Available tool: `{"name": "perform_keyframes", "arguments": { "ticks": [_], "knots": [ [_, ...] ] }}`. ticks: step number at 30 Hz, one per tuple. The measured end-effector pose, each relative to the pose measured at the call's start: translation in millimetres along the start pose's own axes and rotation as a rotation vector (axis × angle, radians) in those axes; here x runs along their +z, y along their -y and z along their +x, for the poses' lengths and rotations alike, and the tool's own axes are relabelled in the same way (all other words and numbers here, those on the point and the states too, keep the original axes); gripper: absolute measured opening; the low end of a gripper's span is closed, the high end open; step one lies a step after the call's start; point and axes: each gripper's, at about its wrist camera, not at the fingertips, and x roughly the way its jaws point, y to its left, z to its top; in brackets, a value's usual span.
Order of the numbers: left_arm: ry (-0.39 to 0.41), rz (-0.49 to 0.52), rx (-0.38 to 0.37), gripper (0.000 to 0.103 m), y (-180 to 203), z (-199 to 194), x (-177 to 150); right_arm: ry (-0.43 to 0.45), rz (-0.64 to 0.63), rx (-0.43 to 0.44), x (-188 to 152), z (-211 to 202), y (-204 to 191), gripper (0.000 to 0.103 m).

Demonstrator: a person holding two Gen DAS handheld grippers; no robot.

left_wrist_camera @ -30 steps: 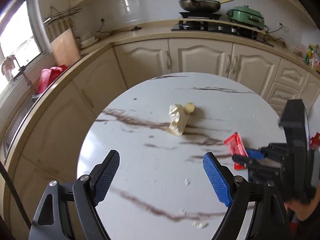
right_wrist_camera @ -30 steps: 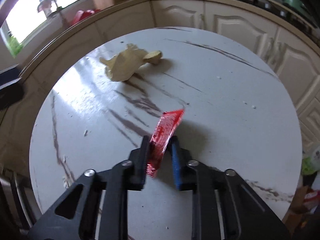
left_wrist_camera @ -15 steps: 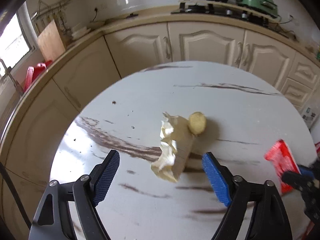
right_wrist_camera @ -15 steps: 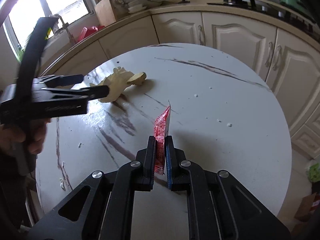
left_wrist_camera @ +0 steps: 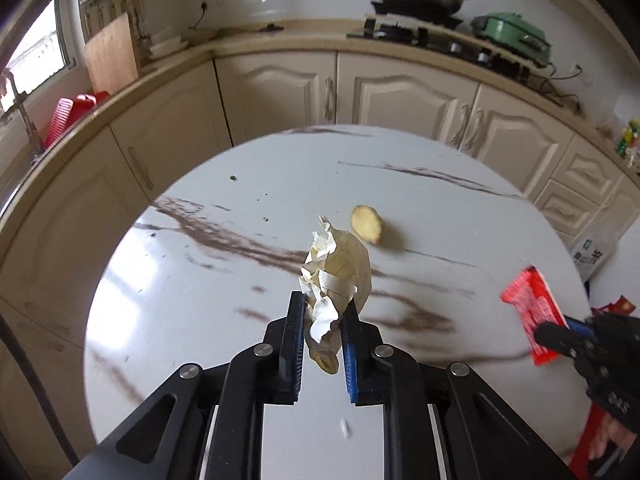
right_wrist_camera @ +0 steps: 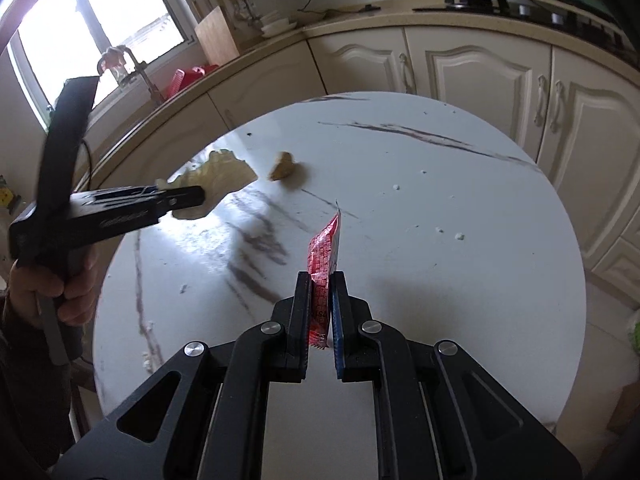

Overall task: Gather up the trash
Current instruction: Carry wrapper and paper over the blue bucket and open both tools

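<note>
left gripper [left_wrist_camera: 320, 320] jaws just closed on crumpled paper [left_wrist_camera: 336, 272].

The round table [left_wrist_camera: 248, 200] has a glossy, veined marble-look top. The crumpled paper [left_wrist_camera: 336, 268] looks matt and creased. The red wrapper [right_wrist_camera: 325, 254] is shiny plastic film.

Two hand-held black plastic tongs. The left tongs [left_wrist_camera: 320, 340] have angular black linkage arms with triangular cut-outs, round silver screws at the joints, and ribbed blue pads [left_wrist_camera: 347, 356] lining the fingers. The right tongs [right_wrist_camera: 321, 312] match. A hand [right_wrist_camera: 56, 284] grips a black pistol-style handle; a dark sleeve [right_wrist_camera: 28, 380] covers the wrist.
</note>
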Motion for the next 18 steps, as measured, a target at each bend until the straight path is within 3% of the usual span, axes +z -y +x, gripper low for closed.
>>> {"name": "perform_keyframes", "arguments": {
  "ticks": [9, 12, 18],
  "knots": [
    [0.077, 0.066, -0.047, 0.013, 33, -74, -40, 0.069, -0.003, 0.012, -19, -59, -26, 0.010],
    [0.111, 0.119, -0.063, 0.013, 65, -105, -53, 0.102, 0.003, -0.010, -33, -94, -21, 0.010],
    [0.129, 0.230, -0.172, 0.013, 151, -143, -79, 0.152, 0.070, -0.080, -76, -164, 18, 0.010]
  ]
}}
